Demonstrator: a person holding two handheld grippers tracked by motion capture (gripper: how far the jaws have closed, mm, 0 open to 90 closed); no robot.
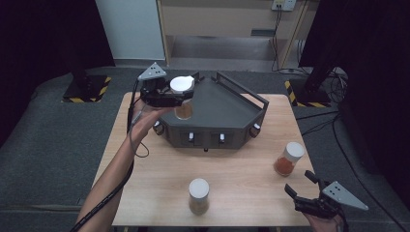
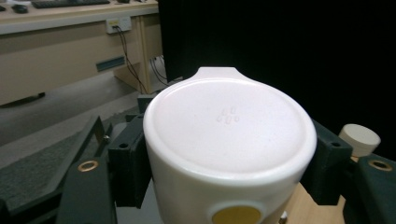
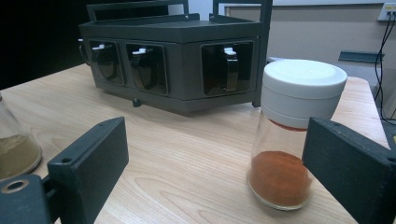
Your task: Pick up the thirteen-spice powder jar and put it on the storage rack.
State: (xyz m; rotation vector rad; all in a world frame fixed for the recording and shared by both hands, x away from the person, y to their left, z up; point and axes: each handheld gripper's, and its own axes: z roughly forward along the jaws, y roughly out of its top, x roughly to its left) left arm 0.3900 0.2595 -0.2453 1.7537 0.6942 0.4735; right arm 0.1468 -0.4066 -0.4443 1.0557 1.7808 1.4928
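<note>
One jar (image 1: 183, 96) with a white lid is held up over the left end of the dark rack (image 1: 227, 113).
The left gripper (image 1: 167, 99) has its fingers (image 2: 128, 165) squeezed on the jar's lid. The right gripper (image 1: 302, 191) waits low at the surface's (image 1: 241, 169) corner, fingers (image 3: 88, 156) wide apart, near the red spice jar (image 1: 289, 158). A third jar (image 1: 198, 195) stands at the front edge.

Grey carpet (image 1: 43, 140) covers the floor around a light wood surface (image 1: 241, 174). Black curtains (image 1: 43, 34) hang at both sides — hazard-striped stand bases (image 1: 87, 89) below them. Behind, a beige cabinet (image 1: 217, 19) carries a wall socket (image 1: 284, 5) with cables (image 1: 278, 38) hanging.
</note>
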